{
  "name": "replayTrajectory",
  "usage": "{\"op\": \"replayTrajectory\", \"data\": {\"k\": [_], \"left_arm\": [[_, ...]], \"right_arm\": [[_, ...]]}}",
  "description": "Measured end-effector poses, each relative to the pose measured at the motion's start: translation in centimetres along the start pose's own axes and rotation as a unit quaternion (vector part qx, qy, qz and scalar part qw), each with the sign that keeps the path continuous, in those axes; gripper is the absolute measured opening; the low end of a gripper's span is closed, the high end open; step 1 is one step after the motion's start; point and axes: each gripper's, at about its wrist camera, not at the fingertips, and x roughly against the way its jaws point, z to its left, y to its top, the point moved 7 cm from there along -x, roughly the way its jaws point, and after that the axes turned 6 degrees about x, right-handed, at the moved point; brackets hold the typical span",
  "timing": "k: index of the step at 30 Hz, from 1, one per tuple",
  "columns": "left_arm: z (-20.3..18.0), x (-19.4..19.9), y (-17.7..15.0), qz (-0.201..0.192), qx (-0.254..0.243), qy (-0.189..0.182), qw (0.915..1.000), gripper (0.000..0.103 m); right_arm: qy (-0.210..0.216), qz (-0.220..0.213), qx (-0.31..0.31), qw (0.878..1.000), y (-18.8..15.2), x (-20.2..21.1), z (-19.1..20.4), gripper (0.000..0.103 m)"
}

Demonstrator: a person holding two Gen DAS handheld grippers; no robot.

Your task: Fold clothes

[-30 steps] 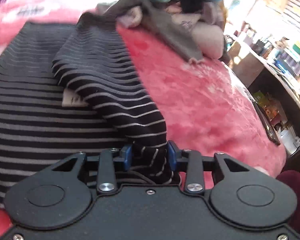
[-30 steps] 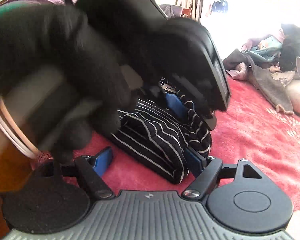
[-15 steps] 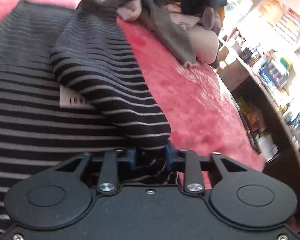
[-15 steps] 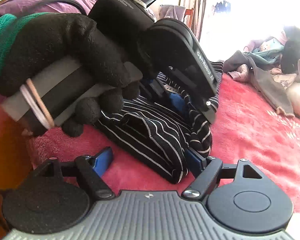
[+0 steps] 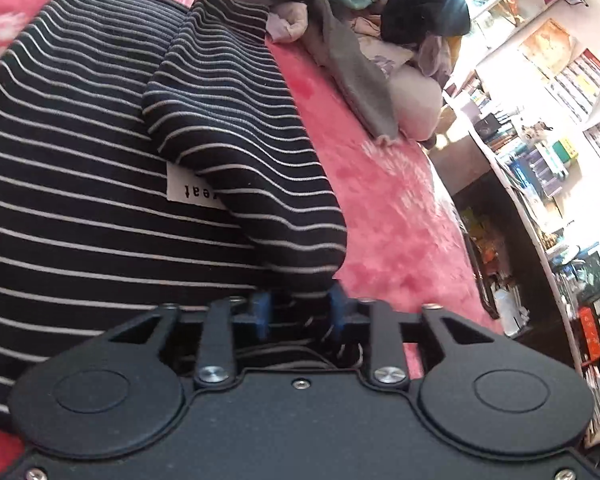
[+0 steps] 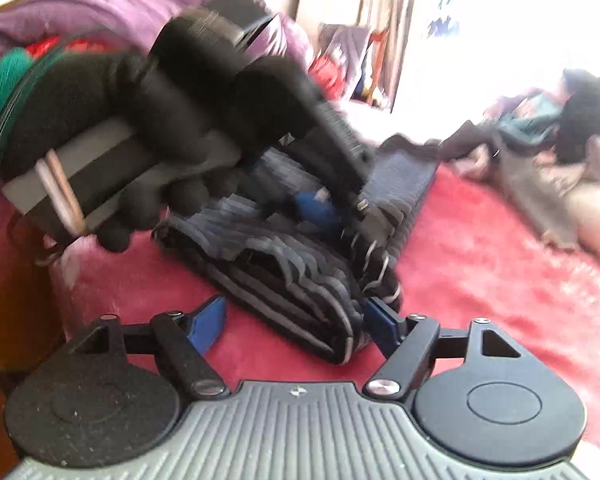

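A black top with thin white stripes [image 5: 80,200] lies on a pink blanket [image 5: 400,200]. Its sleeve [image 5: 240,140] is laid along the body's right side and half covers a white label [image 5: 188,192]. The cuff end sits between the blue pads of my left gripper [image 5: 299,310], whose jaws are opening. In the right wrist view a black-gloved hand [image 6: 100,120] holds that gripper, blurred, over the bunched top [image 6: 292,264]. My right gripper [image 6: 294,320] stands wide, closing slightly. The top's folded edge lies between its fingers, against the right one [image 6: 380,320].
A heap of loose clothes [image 5: 360,20] lies at the far end of the bed, also in the right wrist view [image 6: 560,140]. Crowded shelves and a desk [image 5: 560,140] stand beyond the bed's right edge. Purple bedding [image 6: 100,12] is at the back left.
The left gripper has carried the cuff along the top and rolled a little; its pads closed tighter, then widened. The gloved hand has drawn back. The right gripper stayed put.
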Motion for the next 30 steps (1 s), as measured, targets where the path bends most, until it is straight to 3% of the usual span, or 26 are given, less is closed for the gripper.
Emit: {"op": "replayTrajectory", "data": {"k": [4, 9, 11, 14, 17, 20, 22, 26, 30], "left_arm": [[0.6, 1.8, 0.4, -0.018, 0.011, -0.009, 0.9997, 0.046], [1.9, 2.9, 0.5, -0.032, 0.029, -0.002, 0.9991, 0.046], [2.4, 3.0, 0.6, -0.032, 0.038, -0.002, 0.9988, 0.046], [2.6, 3.2, 0.8, -0.032, 0.037, -0.004, 0.9988, 0.046], [2.5, 3.4, 0.8, -0.029, 0.03, -0.004, 0.9991, 0.047], [2.6, 4.1, 0.9, -0.031, 0.012, 0.003, 0.9994, 0.047], [3.1, 5.3, 1.4, -0.048, 0.005, 0.019, 0.9986, 0.047], [6.5, 9.9, 3.7, -0.115, 0.032, 0.068, 0.9905, 0.047], [11.4, 14.2, 4.8, -0.171, 0.094, 0.125, 0.9727, 0.053]], "right_arm": [[-0.027, -0.036, -0.032, 0.998, 1.6, 0.6, -1.9, 0.078], [-0.005, -0.01, -0.052, 0.999, 1.4, -2.5, -2.4, 0.079], [0.015, 0.025, -0.043, 0.999, 0.7, -4.3, -1.9, 0.081], [0.001, 0.037, 0.017, 0.999, 0.2, -4.2, -0.5, 0.084], [-0.002, 0.011, 0.0, 1.0, 1.1, -3.0, -0.8, 0.083], [0.02, 0.054, 0.018, 0.998, 0.1, -4.4, 0.0, 0.091], [0.014, 0.051, 0.027, 0.998, 0.0, -4.3, 0.0, 0.092], [0.005, 0.024, 0.016, 1.0, 1.1, -2.3, -0.6, 0.083], [0.01, -0.02, 0.043, 0.999, 3.4, -1.0, 0.4, 0.083]]}}
